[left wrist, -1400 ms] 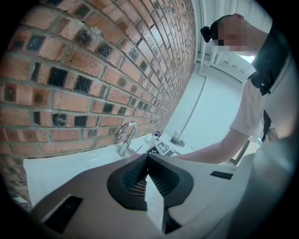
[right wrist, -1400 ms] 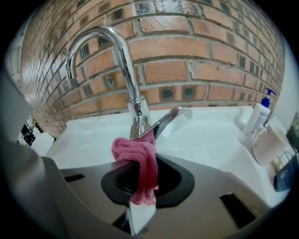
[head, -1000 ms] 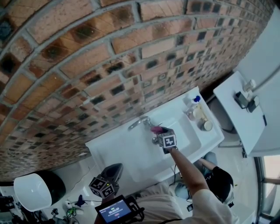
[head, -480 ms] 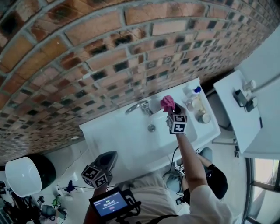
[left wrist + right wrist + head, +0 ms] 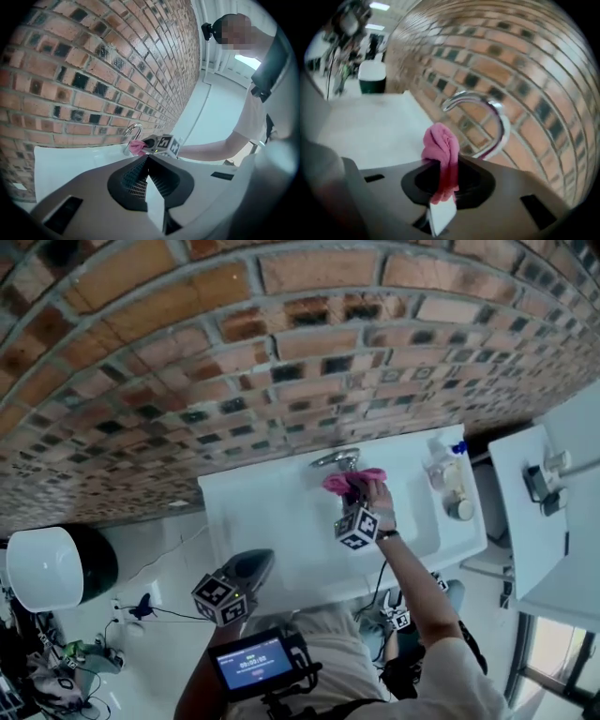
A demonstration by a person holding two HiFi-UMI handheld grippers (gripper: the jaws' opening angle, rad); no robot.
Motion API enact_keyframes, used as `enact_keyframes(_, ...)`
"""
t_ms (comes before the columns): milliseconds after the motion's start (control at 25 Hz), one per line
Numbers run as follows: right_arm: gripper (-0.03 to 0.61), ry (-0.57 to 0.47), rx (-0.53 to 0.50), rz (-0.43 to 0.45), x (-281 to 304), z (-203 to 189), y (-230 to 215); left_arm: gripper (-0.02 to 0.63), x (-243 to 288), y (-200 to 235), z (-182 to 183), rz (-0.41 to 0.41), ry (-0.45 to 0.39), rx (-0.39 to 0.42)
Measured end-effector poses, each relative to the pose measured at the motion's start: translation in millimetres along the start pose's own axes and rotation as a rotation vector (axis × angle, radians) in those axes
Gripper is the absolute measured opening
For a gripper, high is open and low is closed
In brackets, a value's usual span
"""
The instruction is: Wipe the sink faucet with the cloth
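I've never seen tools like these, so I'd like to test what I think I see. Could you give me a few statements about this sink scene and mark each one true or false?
1. The right gripper is clamped on a pink cloth. True.
2. The cloth is up close to the curved metal faucet. True.
3. The left gripper is carrying a bottle. False: its jaws are together with nothing between them, and it is held near the front edge of the sink.
4. The wall behind the sink is plain white tile. False: it is brick.
5. The bottles stand at the sink's left end. False: they stand at its right end.
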State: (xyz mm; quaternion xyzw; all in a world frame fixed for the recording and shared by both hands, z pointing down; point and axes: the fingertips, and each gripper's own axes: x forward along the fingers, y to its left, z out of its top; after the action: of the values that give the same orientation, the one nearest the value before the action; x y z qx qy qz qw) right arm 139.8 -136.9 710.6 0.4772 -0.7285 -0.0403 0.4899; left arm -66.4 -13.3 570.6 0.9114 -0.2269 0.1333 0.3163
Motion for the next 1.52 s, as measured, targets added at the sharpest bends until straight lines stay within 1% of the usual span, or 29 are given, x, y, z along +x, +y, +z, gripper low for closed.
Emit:
enact_keyframes(80, 0.075, 0.117, -0.278, -0.011, 32.2, -6.4, 24.9, -0.006, -4.6, 1.1, -1.0, 0.011, -0.007, -0.008)
enact_keyframes(120, 0.075, 0.166, -0.382, -0.005, 48.3, -13.7, 35.7, -0.006, -6.6, 0.9, -1.5, 0.015, -0.01, -0.011)
enact_keyframes(160, 0.075, 0.206, -0.446, 0.005, 62.6, -20.5, 43.9, -0.006, -8.4, 0.5, -2.2, 0.019, -0.012, -0.013)
enact_keyframes(200, 0.075, 0.235, -0.474, 0.011, 74.1, -24.5, 48.6, -0.006, -10.4, 0.4, -3.4, 0.022, -0.015, -0.015)
enact_keyframes(280, 0.075, 0.295, -0.49, 0.025, 90.1, -31.5, 54.0, -0.006, -15.9, 1.8, -7.0, 0.033, -0.02, -0.024)
enact_keyframes(400, 0.077, 0.412, -0.516, 0.08, 103.9, -45.3, 62.3, -0.006, -26.4, 8.0, -12.7, 0.061, -0.025, -0.043)
enact_keyframes(480, 0.077, 0.48, -0.588, 0.095, 109.2, -52.9, 64.2, -0.006, -32.5, 11.8, -15.3, 0.076, -0.03, -0.055)
enact_keyframes(640, 0.075, 0.586, -0.788, 0.096, 116.0, -63.3, 66.6, -0.006, -39.5, 17.2, -18.9, 0.096, -0.033, -0.061)
enact_keyframes(680, 0.075, 0.61, -0.806, 0.101, 116.5, -65.8, 65.0, -0.006, -40.3, 18.4, -19.5, 0.1, -0.032, -0.06)
enact_keyframes(720, 0.077, 0.622, -0.79, 0.109, 116.0, -66.9, 62.3, -0.006, -40.8, 19.4, -19.8, 0.101, -0.031, -0.06)
enact_keyframes(760, 0.077, 0.617, -0.745, 0.12, 113.9, -65.5, 58.9, -0.006, -41.2, 20.0, -19.7, 0.102, -0.032, -0.061)
enact_keyframes(840, 0.077, 0.569, -0.646, 0.136, 104.6, -56.9, 51.3, -0.006, -42.3, 20.9, -18.4, 0.102, -0.036, -0.063)
enact_keyframes(880, 0.075, 0.536, -0.614, 0.137, 99.4, -52.0, 48.3, -0.006, -42.7, 21.3, -17.5, 0.102, -0.038, -0.063)
enact_keyframes(960, 0.074, 0.487, -0.57, 0.127, 87.2, -43.6, 41.6, -0.006, -43.1, 22.1, -15.9, 0.102, -0.039, -0.063)
enact_keyframes(1080, 0.069, 0.477, -0.512, 0.107, 67.8, -39.5, 23.9, -0.006, -43.5, 22.6, -15.0, 0.099, -0.035, -0.063)
enact_keyframes(1160, 0.069, 0.456, -0.531, 0.141, 61.9, -41.6, 14.0, -0.006, -42.8, 23.5, -15.0, 0.098, -0.025, -0.055)
enact_keyframes(1280, 0.069, 0.379, -0.636, 0.237, 63.8, -43.6, 5.6, -0.006, -38.4, 26.0, -12.6, 0.099, -0.011, -0.03)
enact_keyframes(1360, 0.067, 0.363, -0.695, 0.277, 59.4, -49.2, 1.5, -0.006, -37.2, 24.9, -12.9, 0.099, -0.008, -0.026)
enact_keyframes(1440, 0.066, 0.362, -0.731, 0.286, 55.1, -57.8, -4.8, -0.006, -35.6, 23.4, -12.7, 0.098, -0.007, -0.024)
enact_keyframes(1520, 0.066, 0.348, -0.706, 0.277, 55.4, -62.4, -11.3, -0.006, -34.3, 22.3, -12.2, 0.096, -0.004, -0.02)
